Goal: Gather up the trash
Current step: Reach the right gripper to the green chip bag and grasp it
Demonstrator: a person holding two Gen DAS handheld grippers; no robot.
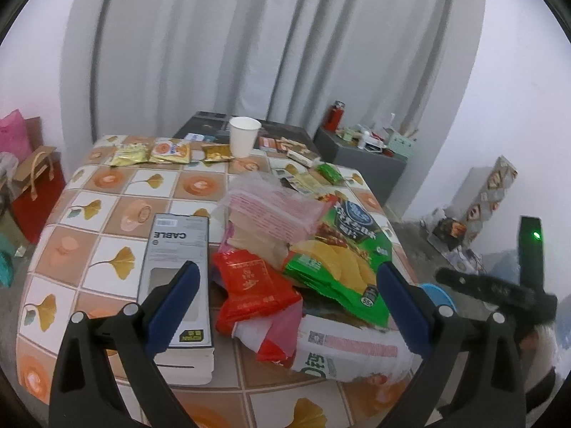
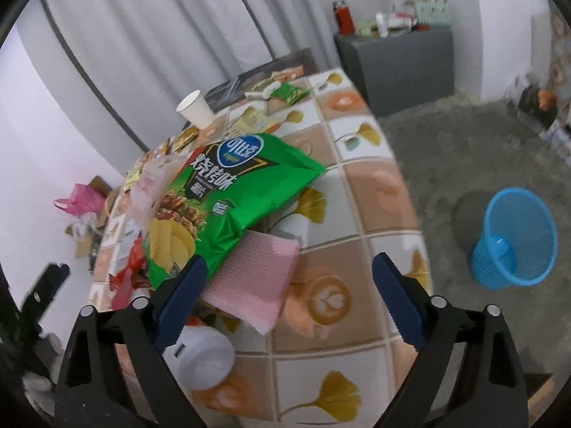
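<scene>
A heap of trash lies on the tiled-pattern table [image 1: 89,214]: a green chip bag [image 1: 342,246], a red packet [image 1: 253,289], a pink plastic bag [image 1: 278,210] and a white printed wrapper [image 1: 349,353]. My left gripper [image 1: 288,274] hovers open over the heap's near side and holds nothing. The right wrist view shows the green chip bag [image 2: 232,192] lying over a pink ribbed packet [image 2: 253,285]. Over the table's corner, my right gripper [image 2: 289,264] is open and empty, its left finger beside the bag's lower edge. A blue mesh basket [image 2: 514,239] stands on the floor to the right.
A white cable box [image 1: 178,278] lies left of the heap. At the far side of the table are a paper cup [image 1: 244,135] and several small snack packets [image 1: 167,151]. A white round object [image 2: 203,360] sits near the table edge. Beyond stands a grey cabinet [image 2: 399,64] with clutter.
</scene>
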